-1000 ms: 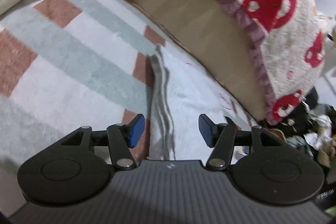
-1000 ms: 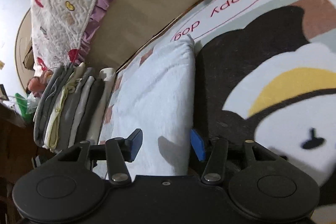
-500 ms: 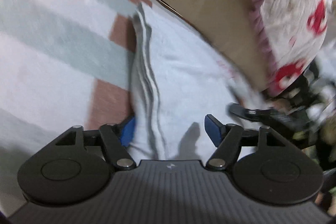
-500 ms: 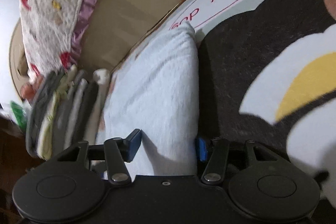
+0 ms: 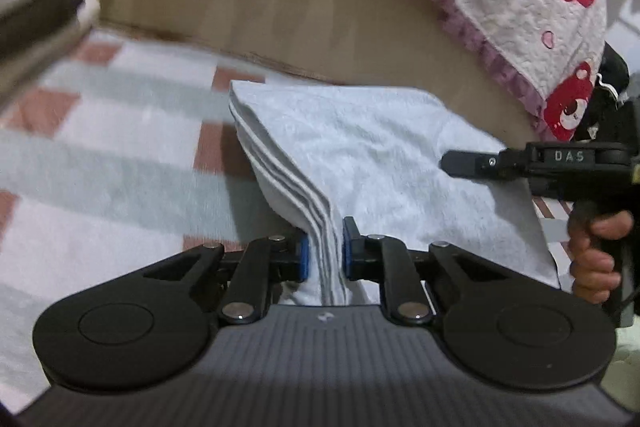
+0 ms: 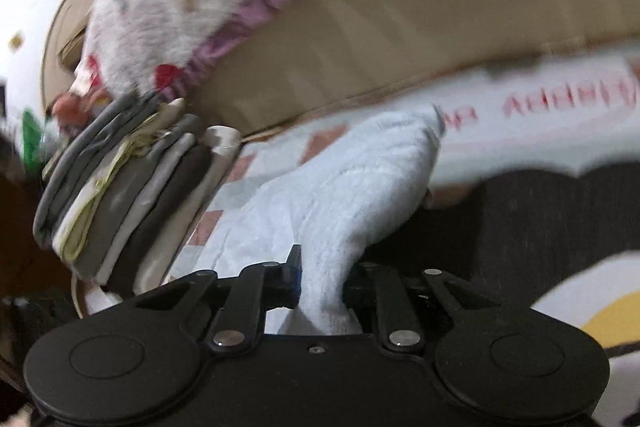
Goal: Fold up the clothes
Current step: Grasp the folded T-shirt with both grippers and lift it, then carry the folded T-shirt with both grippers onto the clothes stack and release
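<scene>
Here we pinch the folded white garment (image 5: 360, 147) in both tools: left gripper (image 5: 325, 254) clamps its layered edge, right gripper (image 6: 322, 279) its opposite end, near the blanket's (image 5: 100, 179) far edge.

One folded white garment (image 5: 360, 147), one stack of folded clothes (image 6: 128, 195), two grippers.

Both grippers' fingers (image 5: 304, 259) clamped together.
</scene>
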{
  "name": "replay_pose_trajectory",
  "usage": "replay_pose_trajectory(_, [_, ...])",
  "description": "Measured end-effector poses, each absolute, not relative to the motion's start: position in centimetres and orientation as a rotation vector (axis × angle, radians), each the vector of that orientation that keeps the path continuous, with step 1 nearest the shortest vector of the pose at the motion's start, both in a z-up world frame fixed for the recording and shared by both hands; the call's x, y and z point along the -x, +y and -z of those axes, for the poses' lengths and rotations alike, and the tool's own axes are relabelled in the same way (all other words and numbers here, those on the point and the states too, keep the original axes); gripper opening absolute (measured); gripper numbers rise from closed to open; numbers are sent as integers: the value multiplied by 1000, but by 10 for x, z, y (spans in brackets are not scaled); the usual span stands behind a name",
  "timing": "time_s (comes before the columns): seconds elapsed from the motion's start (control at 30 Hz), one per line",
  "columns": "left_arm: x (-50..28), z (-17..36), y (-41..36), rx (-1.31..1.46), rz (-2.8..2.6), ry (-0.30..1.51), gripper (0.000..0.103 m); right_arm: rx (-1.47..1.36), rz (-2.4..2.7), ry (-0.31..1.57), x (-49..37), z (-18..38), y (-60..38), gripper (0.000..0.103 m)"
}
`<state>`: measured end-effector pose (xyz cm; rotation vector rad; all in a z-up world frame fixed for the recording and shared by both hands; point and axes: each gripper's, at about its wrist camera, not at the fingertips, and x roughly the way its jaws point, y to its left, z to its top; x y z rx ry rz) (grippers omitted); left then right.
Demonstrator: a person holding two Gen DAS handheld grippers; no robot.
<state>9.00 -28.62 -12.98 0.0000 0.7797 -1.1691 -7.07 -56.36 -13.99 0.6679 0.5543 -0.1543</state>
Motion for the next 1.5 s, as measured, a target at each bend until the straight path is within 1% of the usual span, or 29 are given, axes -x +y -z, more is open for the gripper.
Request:
replay_pose_trajectory(0.07, [-85, 113, -266, 18, 1142, 742, 14, -588, 146, 539, 72, 117, -546, 18])
replay_pose_trajectory(0.23, [-73, 71, -201, 81, 1026, 620, 14, -547, 22, 464, 70, 72, -503, 18])
replay_pose_trajectory(0.37, [-59, 29, -155, 44, 909, 483, 14, -535, -62, 387, 62, 47, -462, 18])
replay_pose_trajectory(0.53, [-76, -22, -102, 67, 814, 411, 14, -494, -174, 327, 39, 5, -425, 18])
replay_pose_trajectory(0.63, [-107, -58, -81, 45, 773, 388, 15, -480, -248, 309, 7, -30, -408, 18])
replay_pose_trajectory(0.8, [-193, -135, -59, 34, 690, 414, 15, -470, -349, 323, -73, -95, -383, 18])
replay_pose_trajectory(0.97, [-292, -187, -75, -8, 621, 477, 16, -493, -397, 324, -163, -142, -371, 18])
replay_pose_trajectory(1.03, [-329, -188, -84, -26, 590, 508, 16, -534, -398, 309, -199, -145, -371, 18])
replay_pose_trajectory(1.1, [-363, -181, -92, -40, 558, 546, 16, -575, -376, 301, -231, -133, -369, 18])
replay_pose_trajectory(1.23, [-417, -128, -96, -83, 504, 654, 16, -591, -328, 331, -282, -77, -359, 19])
replay_pose_trajectory(1.27, [-426, -115, -94, -77, 488, 682, 16, -637, -346, 339, -280, -68, -361, 23])
replay_pose_trajectory(1.3, [-431, -105, -90, -58, 474, 698, 17, -683, -363, 347, -278, -58, -364, 29])
replay_pose_trajectory(1.33, [-436, -95, -86, -39, 460, 714, 17, -729, -381, 356, -276, -48, -366, 33])
replay_pose_trajectory(1.37, [-440, -87, -82, -19, 456, 720, 17, -776, -398, 364, -273, -38, -369, 40])
replay_pose_trajectory(1.47, [-439, -77, -70, 37, 491, 699, 17, -914, -450, 387, -266, -9, -376, 47])
replay_pose_trajectory(1.5, [-440, -74, -66, 62, 502, 699, 18, -960, -467, 395, -264, 1, -378, 51])
